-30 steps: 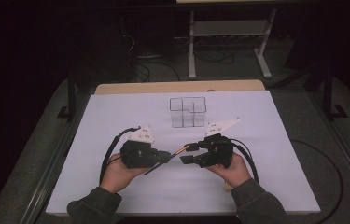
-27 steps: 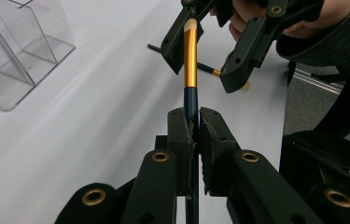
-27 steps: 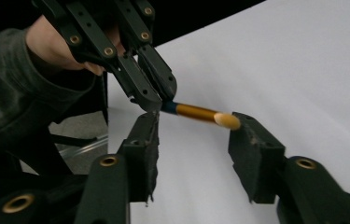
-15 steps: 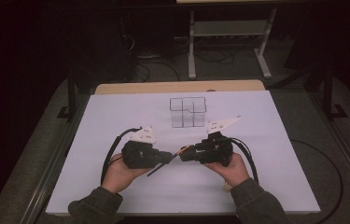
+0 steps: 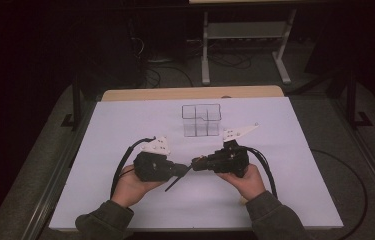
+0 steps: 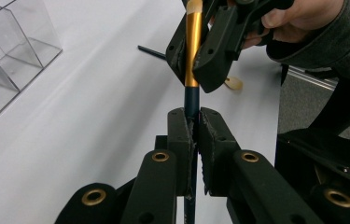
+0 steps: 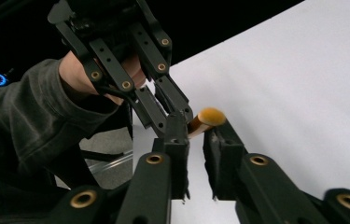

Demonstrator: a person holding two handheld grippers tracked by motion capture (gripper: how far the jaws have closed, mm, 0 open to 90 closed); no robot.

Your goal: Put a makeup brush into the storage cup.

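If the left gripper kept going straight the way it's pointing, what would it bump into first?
Most likely the right gripper, straight ahead along the makeup brush that the left gripper clamps; the gap between them looks small, though depth is uncertain.

No readable text, label, brand, number or sign appears on anything in these views.

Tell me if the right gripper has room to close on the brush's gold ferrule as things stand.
Probably yes. The right gripper already has its jaws either side of the gold ferrule, while the left gripper clamps the dark handle lower down, so nothing sits between.
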